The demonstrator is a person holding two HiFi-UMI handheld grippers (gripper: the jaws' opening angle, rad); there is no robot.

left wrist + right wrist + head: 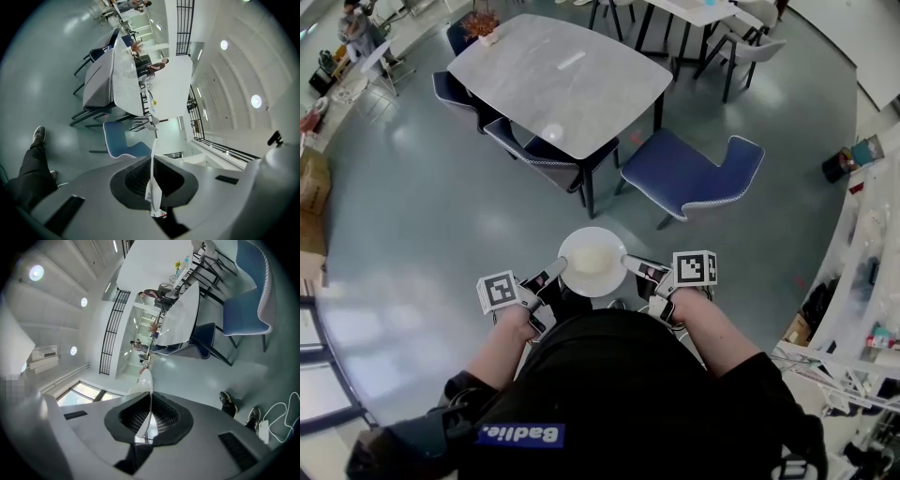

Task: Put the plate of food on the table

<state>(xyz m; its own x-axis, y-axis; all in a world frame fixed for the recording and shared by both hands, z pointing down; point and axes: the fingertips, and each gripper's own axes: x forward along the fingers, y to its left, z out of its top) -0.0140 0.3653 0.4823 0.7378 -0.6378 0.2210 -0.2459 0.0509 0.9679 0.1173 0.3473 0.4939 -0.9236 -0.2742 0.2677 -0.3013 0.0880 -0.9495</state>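
Note:
A round white plate (592, 262) with a pale mound of food on it is held level in front of the person, above the grey floor. My left gripper (557, 271) is shut on the plate's left rim and my right gripper (628, 263) is shut on its right rim. In the left gripper view the plate (153, 180) shows edge-on between the dark pads; the right gripper view shows the same thin rim (146, 399). The grey marble table (558, 80) stands ahead, a good step away.
Dark blue chairs (542, 153) are tucked along the table's near side, and one blue chair (694, 174) stands pulled out to the right. A second table with chairs (712, 19) is at the back. Shelving and clutter (862, 281) line the right wall.

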